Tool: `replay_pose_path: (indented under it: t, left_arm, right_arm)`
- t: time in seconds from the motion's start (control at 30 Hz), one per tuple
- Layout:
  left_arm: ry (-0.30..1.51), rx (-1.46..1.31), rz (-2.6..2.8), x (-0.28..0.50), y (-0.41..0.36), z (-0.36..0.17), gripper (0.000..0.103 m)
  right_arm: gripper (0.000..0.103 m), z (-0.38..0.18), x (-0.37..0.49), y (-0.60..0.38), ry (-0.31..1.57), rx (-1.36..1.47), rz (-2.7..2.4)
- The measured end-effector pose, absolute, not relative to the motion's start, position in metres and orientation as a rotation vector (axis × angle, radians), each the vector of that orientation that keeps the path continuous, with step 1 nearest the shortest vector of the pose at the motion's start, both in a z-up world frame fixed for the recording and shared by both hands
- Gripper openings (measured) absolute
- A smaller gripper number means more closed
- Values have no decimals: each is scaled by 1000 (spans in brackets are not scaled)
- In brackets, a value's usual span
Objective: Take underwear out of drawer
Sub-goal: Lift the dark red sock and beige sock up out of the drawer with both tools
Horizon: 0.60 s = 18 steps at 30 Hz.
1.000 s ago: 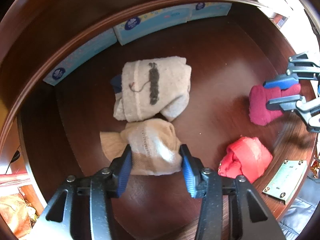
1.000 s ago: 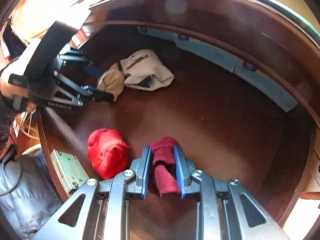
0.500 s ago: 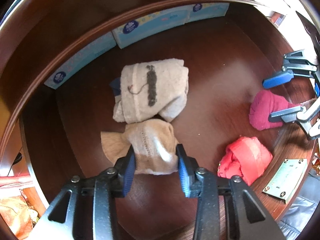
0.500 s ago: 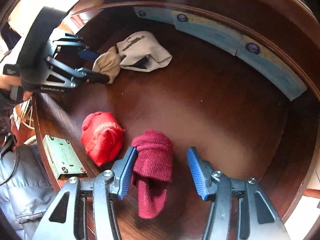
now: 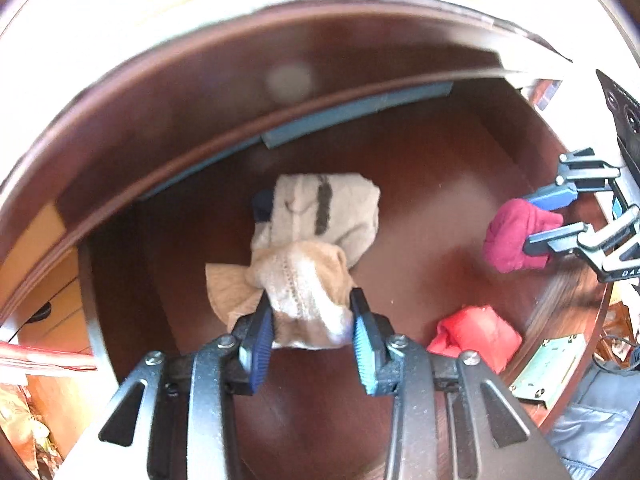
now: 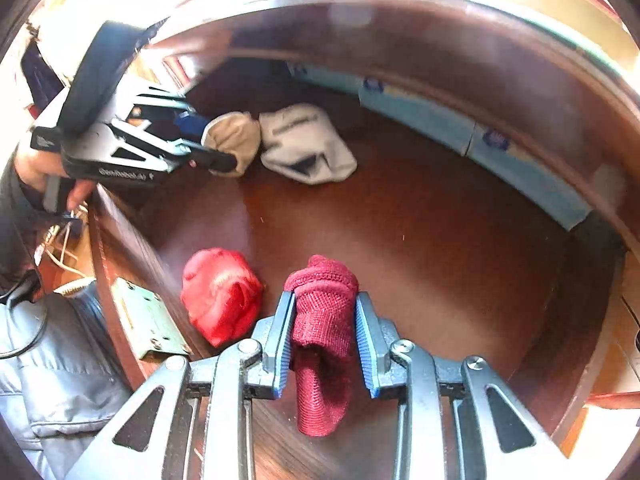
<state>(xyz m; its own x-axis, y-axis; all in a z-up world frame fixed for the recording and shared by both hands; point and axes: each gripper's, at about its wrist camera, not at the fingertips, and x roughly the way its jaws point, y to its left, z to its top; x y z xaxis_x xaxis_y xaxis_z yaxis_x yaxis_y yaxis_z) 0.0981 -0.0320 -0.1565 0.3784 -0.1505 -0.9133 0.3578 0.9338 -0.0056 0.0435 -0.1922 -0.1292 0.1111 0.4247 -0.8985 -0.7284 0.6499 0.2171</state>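
left gripper (image 5: pixel 310 320) has lifted the beige bundle (image 5: pixel 304 292); right jaws reclosed.

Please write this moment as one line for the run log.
left tongs: shut on beige bundle | right tongs: closing, shut on maroon bundle | red bundle: in drawer

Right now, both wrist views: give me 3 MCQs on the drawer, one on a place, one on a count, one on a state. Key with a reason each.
1. Where is the bright red bundle?
A. on the drawer floor
B. in the left gripper
C. on the tissue packs

2. How many cloth bundles show?
A. two
B. four
C. six

3. What is the right gripper doing?
A. hanging empty
B. clamping the maroon bundle
C. gripping the lock plate

Key:
1 A, it lies free near the front wall.
2 B: tan bundle, cream bundle, bright red, maroon.
3 B, its jaws have just closed onto it.
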Motion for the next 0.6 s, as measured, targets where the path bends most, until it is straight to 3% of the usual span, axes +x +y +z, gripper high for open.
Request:
replay_pose_path:
  t: [0.6]
  left_arm:
    - [868, 153, -209, 63, 3, -113, 34]
  right_arm:
    - [32, -86, 28, -221, 931, -238, 864]
